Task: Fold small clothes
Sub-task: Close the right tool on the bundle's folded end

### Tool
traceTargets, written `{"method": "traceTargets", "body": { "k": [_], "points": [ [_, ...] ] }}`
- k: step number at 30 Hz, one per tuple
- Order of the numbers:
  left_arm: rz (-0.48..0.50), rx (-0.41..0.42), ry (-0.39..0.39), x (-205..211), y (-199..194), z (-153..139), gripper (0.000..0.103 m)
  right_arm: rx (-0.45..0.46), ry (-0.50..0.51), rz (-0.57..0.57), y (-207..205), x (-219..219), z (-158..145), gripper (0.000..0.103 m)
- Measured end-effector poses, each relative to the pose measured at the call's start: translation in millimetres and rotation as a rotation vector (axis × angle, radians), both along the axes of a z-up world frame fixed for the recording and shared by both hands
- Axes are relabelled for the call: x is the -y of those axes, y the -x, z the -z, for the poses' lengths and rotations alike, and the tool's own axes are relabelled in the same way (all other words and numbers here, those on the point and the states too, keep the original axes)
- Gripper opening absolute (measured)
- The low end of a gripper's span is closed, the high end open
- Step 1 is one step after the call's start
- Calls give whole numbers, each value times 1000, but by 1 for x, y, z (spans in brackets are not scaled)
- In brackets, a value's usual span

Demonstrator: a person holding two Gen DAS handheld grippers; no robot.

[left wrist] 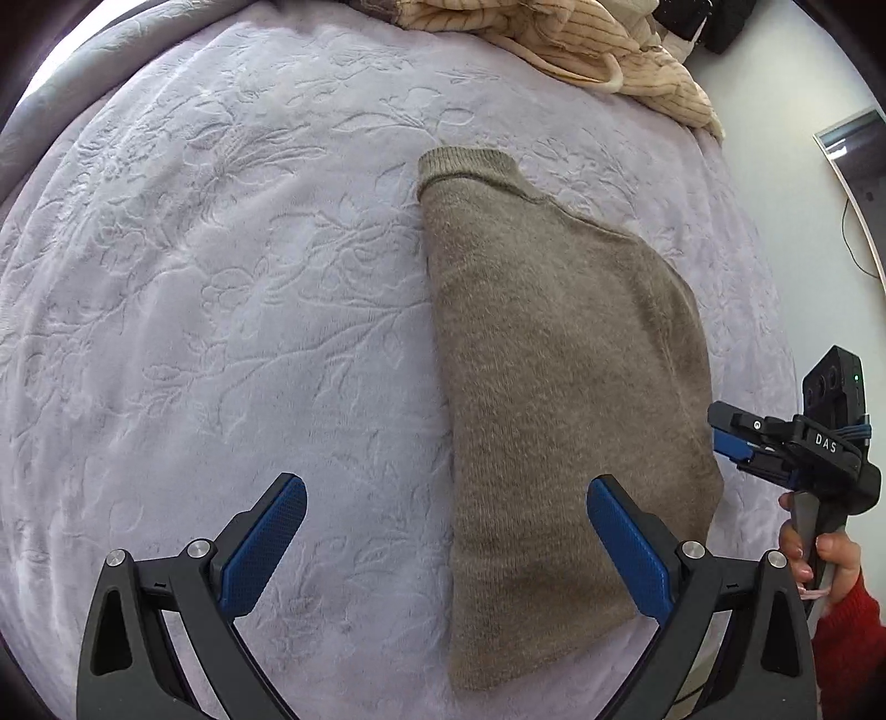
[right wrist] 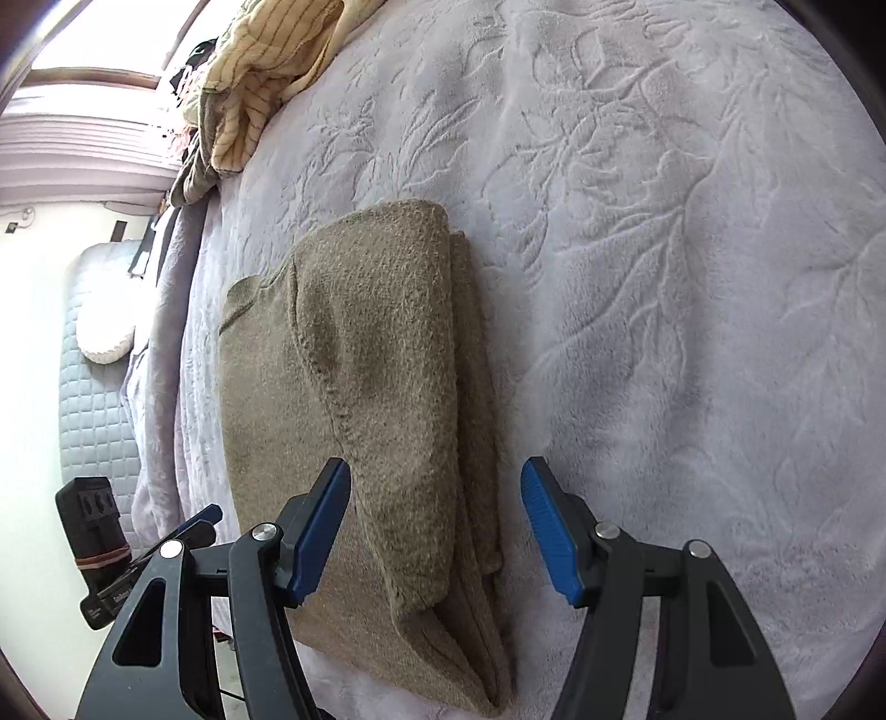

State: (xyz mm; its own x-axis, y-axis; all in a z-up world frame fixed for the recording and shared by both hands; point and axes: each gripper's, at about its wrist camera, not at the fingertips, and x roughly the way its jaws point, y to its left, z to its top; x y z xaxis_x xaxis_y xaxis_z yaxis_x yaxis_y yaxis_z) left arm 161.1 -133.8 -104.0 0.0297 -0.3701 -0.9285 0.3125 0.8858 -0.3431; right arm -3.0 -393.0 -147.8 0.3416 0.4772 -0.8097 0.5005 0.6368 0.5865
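Now, hem end: nearest both cameras, the brown sweater lies folded lengthwise on the lilac blanket.
Left gripper: wide, holding nothing, over the sweater's hem.
Right gripper: spread, empty, above the layered edge.
Advice: pinch every layer together, then carry hem toward collar.
Beyond collar: striped clothes wait.

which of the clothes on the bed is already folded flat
The plain brown knitted sweater, lying flat mid-blanket with its sides turned in. The cream striped garment at the far edge is a crumpled heap.
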Motion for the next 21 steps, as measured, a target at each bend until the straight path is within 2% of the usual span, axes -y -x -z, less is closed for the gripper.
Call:
{"method": "traceTargets", "body": {
  "k": [6, 9, 13, 18, 21],
  "points": [
    [-38, -105, 100, 7, -24, 34, 101, -10, -40, -58, -18, -1, 15, 68],
    [-14, -116, 87, 18, -27, 46, 101, 0, -54, -91, -20, -1, 19, 68],
    [9, -118, 81, 28, -11, 49, 101, 21, -103, -132, -25, -2, 29, 71],
    [31, -98, 84, 42, -6, 51, 101, 88, -182, -202, -42, -12, 38, 73],
    [55, -73, 67, 55, -2, 52, 102, 99, -193, -238, -54, -24, 46, 75]
  ]
}}
